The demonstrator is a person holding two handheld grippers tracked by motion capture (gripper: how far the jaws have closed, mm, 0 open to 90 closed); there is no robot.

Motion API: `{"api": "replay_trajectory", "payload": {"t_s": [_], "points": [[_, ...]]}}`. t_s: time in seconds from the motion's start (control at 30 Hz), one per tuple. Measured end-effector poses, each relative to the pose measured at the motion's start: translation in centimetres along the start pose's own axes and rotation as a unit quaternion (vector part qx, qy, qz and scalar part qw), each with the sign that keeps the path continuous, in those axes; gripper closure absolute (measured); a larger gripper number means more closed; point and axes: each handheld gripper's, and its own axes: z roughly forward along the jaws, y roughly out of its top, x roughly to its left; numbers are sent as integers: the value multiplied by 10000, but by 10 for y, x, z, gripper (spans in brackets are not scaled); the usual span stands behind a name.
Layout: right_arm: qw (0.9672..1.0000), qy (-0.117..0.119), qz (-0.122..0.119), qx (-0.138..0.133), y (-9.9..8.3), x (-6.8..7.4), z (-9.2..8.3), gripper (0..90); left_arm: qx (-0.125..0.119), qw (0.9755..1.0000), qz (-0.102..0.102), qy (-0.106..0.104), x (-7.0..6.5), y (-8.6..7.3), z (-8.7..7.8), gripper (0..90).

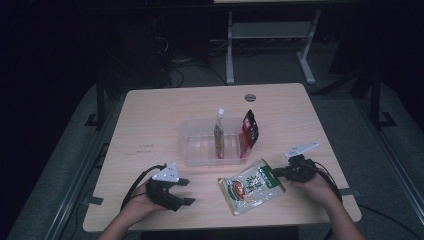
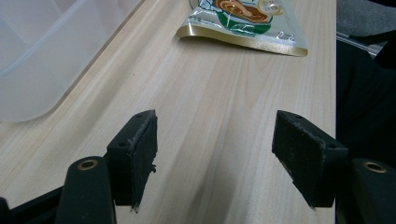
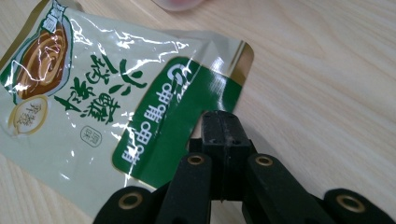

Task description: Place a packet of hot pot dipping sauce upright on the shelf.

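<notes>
While the right gripper point(image 1: 278, 172) sits at the green edge of the pouch point(image 1: 251, 186), its jaws are pressed together; whether they pinch the pouch edge, cannot tell. Pouch lies flat on the table point(image 1: 150, 120), just in front of the clear bin point(image 1: 192, 145). Left gripper point(image 1: 186, 192) rests near the front edge, jaws wide apart, holding nothing. Two packets stand upright in the bin.
</notes>
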Motion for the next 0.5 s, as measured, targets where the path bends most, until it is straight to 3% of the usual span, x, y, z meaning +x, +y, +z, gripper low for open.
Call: {"api": "replay_trajectory", "payload": {"t_s": [0.13, 0.23, 0.33, 0.5], "points": [[9998, 168, -39, -24, 3, 5, 5, 900, 35, 10000, 58, 15, 0, 0, 0, 307], [9997, 139, -207, 72, 7, 10, 8, 900, -5, 10000, 14, 17, 0, 0, 0, 307], [9997, 150, -208, 46, 8, 10, 9, 900, 16, 10000, 49, 15, 0, 0, 0, 307], [9988, 389, -284, 34, 13, 21, 18, 900, 11, 10000, 76, 33, 0, 1, 0, 308]]}}
